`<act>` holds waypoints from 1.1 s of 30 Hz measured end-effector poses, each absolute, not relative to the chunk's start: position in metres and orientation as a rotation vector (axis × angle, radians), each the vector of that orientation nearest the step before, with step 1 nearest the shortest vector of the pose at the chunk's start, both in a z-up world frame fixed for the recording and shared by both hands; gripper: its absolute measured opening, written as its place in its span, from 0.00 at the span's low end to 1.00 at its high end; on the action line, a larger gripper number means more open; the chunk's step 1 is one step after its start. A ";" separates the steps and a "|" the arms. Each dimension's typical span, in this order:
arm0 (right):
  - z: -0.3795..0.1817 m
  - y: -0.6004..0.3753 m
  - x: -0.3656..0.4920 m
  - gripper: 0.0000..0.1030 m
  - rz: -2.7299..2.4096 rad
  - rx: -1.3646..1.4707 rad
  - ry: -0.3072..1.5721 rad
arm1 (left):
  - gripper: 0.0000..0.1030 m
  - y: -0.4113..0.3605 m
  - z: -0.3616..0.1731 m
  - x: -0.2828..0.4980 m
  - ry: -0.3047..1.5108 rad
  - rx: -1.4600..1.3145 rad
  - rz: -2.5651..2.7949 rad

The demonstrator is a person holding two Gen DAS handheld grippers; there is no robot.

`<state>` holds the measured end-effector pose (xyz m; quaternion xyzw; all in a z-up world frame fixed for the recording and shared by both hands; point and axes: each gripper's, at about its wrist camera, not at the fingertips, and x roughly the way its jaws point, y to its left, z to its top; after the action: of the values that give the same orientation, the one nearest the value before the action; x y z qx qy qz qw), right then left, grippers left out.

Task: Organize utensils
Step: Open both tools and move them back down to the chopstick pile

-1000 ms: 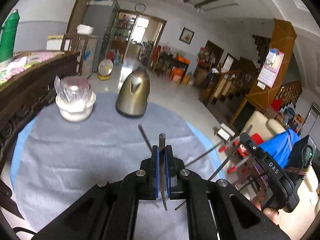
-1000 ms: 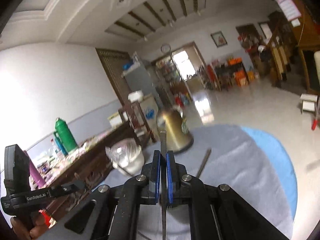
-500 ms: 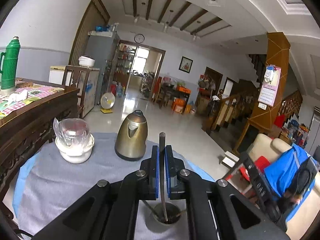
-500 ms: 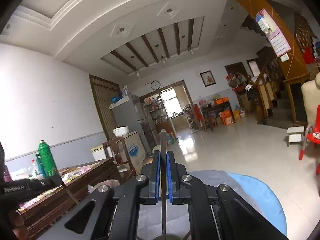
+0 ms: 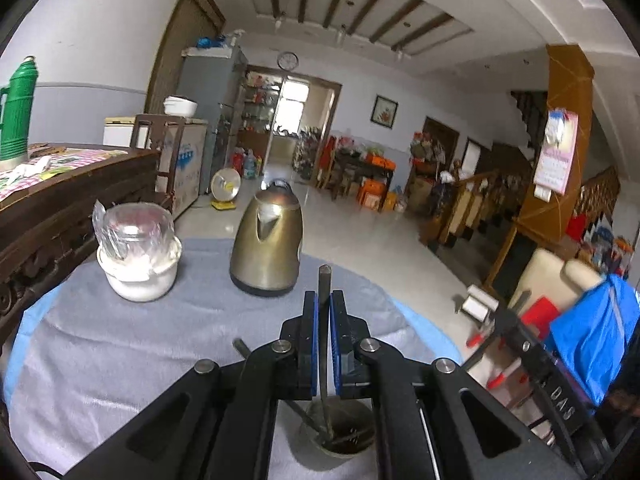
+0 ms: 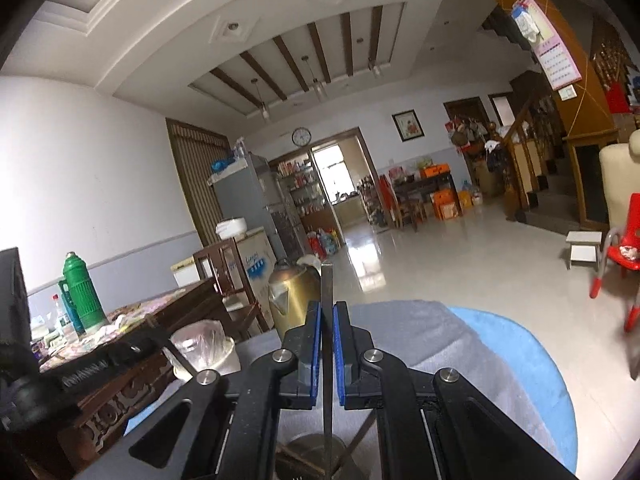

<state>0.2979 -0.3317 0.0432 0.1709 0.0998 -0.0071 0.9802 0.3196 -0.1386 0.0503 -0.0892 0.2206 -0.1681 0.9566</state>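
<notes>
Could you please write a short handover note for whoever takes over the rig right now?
Left tongs: shut on a utensil, its lower end inside the metal cup on the grey cloth.
Right tongs: shut on another utensil, held upright over the same cup.
The cup already holds at least one other utensil. One handle shows on the cloth beside the left tongs; where it ends is hidden.
Left to do: release both held utensils into the cup, then check that handle. The kettle and covered bowl stand clear at the back.
</notes>
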 end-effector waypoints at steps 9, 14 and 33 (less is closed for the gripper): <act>0.030 -0.338 0.287 0.09 0.071 0.379 0.281 | 0.26 -0.122 0.059 0.288 0.459 -0.133 -0.371; 0.031 -0.345 0.267 0.21 0.089 0.425 0.271 | 0.52 -0.100 0.057 0.259 0.479 -0.077 -0.356; -0.008 -0.314 0.202 0.57 0.166 0.495 0.369 | 0.63 -0.042 -0.033 0.206 0.773 0.078 -0.134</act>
<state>0.2019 -0.3139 -0.0084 0.2435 0.1812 0.0816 0.9493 0.2065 -0.0422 -0.0325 0.0381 0.3764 -0.0655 0.9234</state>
